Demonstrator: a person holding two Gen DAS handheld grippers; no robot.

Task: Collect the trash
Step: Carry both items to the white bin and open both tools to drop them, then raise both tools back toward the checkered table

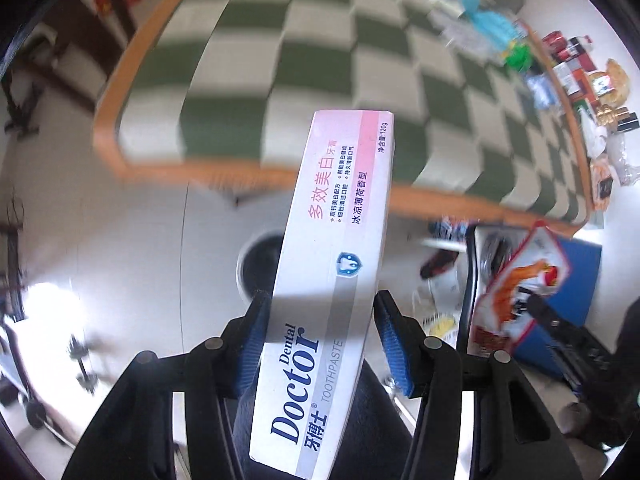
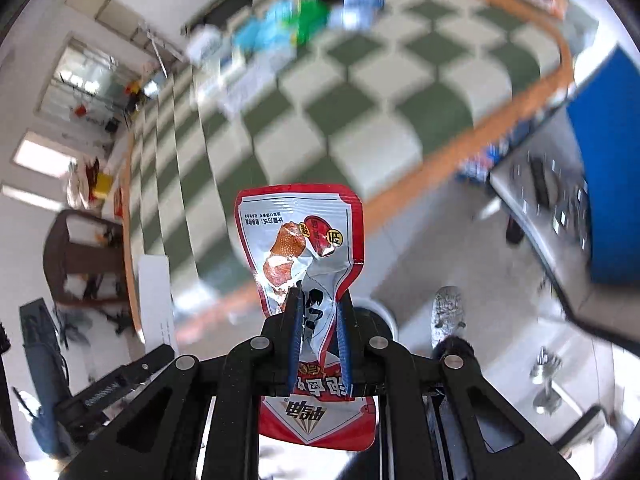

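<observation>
Left gripper (image 1: 322,312) held one toothpaste box (image 1: 336,264) in the left wrist view, its two blue-padded fingers (image 1: 390,340) set about halfway apart and pressed against the box's long sides. One box only, white and pink with dark blue lettering, stuck out forward past the fingertips over the edge of one table (image 1: 208,168) with an orange rim and a green-and-white checked top. One round bin (image 1: 256,264) sat on the pale floor beyond, mostly hidden by the box. At the right edge of this view, one red-and-white snack wrapper (image 1: 516,280) showed in front of a blue container (image 1: 580,280). Items along the far table edge were blurred and could not be counted. In the right wrist view, the right gripper (image 2: 318,312) was nearly closed, its two narrow blue pads (image 2: 294,336) pinching that single snack wrapper (image 2: 304,240), which was crumpled and rose above the fingertips while its lower end hung below the jaws. Behind it lay the same checked table (image 2: 460,160), with a smeared cluster of blue and green objects (image 2: 296,24) at its far end, too blurred to identify. The bin (image 2: 380,316) peeked out just beside the right fingers, mostly hidden.
</observation>
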